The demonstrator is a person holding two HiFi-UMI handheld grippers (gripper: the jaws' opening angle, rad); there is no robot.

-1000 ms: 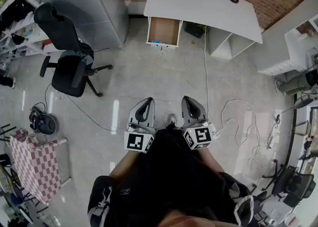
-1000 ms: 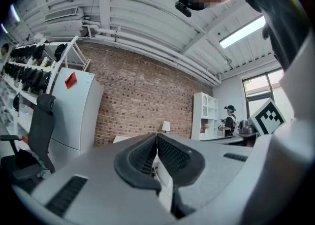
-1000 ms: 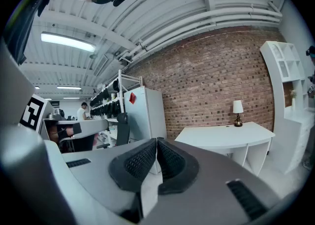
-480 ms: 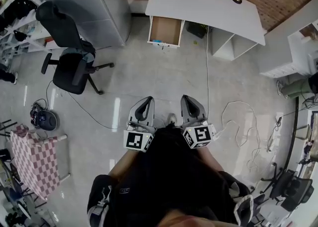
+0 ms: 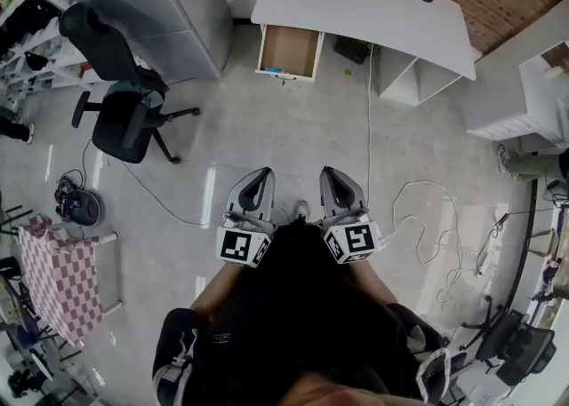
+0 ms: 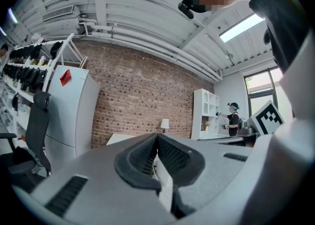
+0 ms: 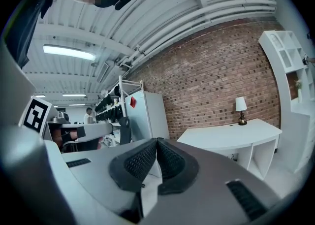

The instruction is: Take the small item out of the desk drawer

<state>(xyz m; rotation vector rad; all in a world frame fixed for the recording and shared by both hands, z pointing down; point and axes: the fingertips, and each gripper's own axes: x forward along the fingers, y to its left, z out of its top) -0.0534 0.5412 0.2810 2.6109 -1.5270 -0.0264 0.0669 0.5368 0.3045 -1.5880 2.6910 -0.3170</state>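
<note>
The white desk [image 5: 356, 4] stands far ahead against the brick wall. Its left drawer [image 5: 286, 51] is pulled open, and a small blue item [image 5: 273, 68] lies at the drawer's front left corner. Both grippers are held close to the person's body, well short of the desk. My left gripper [image 5: 260, 175] is shut with nothing between its pads [image 6: 156, 156]. My right gripper [image 5: 328, 173] is shut too and holds nothing [image 7: 156, 159]. In the right gripper view the desk [image 7: 231, 135] shows at the right with a lamp [image 7: 240, 105] on it.
A black office chair [image 5: 120, 84] stands at the left beside a grey cabinet [image 5: 169, 4]. A white cable [image 5: 418, 218] trails over the floor at the right. A checkered stool [image 5: 62, 284] and a small round device [image 5: 76, 204] sit at the left. White shelving [image 5: 524, 84] is at the right.
The head view has moved slightly forward; desk and drawer sit a little higher and left in the picture. Both grippers stay shut and side by side.
</note>
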